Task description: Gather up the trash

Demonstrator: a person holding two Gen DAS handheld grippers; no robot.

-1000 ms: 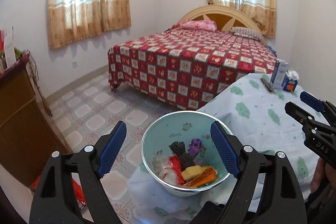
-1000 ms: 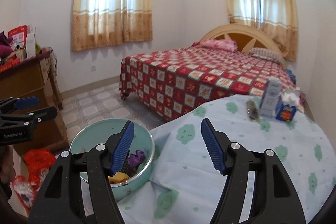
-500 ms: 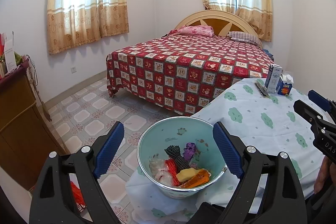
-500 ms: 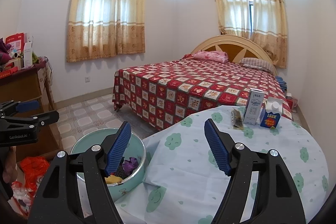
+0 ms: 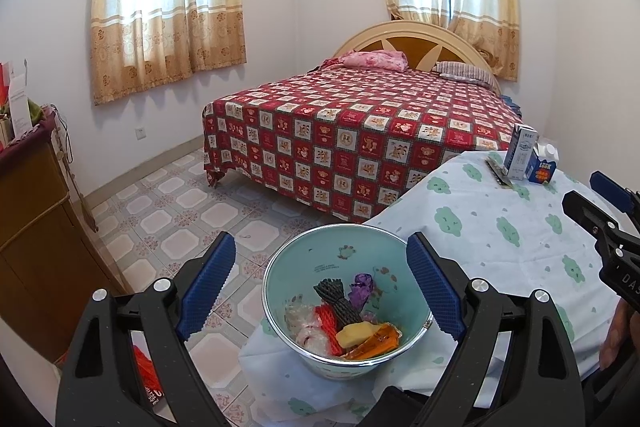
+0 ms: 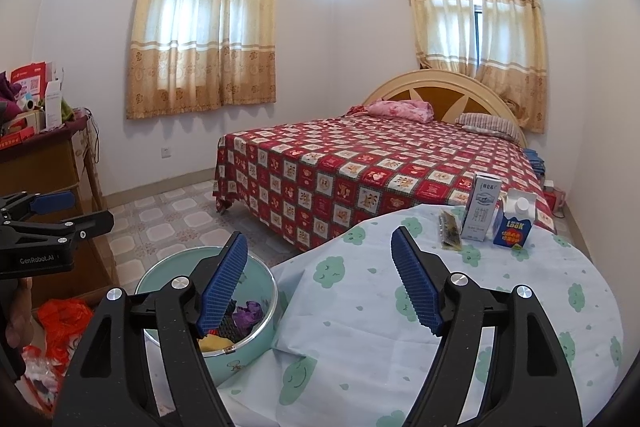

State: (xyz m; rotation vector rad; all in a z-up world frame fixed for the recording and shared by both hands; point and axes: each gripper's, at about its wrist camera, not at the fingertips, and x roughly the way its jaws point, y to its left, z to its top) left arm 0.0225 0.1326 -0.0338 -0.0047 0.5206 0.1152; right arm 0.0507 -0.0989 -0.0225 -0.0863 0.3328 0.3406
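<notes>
Teal and already part-filled with scraps, the bowl (image 5: 347, 303) sits directly ahead of the left gripper (image 5: 316, 291) and just below it, framed by its two blue pads, which stand apart with nothing pressed between them. Inside lie a dark mesh sleeve, a purple wrapper, a red net, clear film and orange and yellow bits. The bowl rests at the near edge of the counter (image 6: 460, 307), which is draped in a pale cloth printed with green clouds. The right gripper (image 6: 320, 283) is likewise released and holds nothing; the bowl is low and to its left, partly behind its left pad. Well ahead of that gripper and to its right, at the far side of the counter, stand a tall white carton (image 6: 481, 213) and a small blue carton (image 6: 513, 225), with a flat dark wrapper (image 6: 449, 233) lying just to their left. These look like the trash left to collect. To do the next pick well, I would reach the right gripper forward to the wrapper, come down low and nearly flat so the pads catch its thin edge without pinching the cloth, and keep clear of the cartons, which would tip easily.
</notes>
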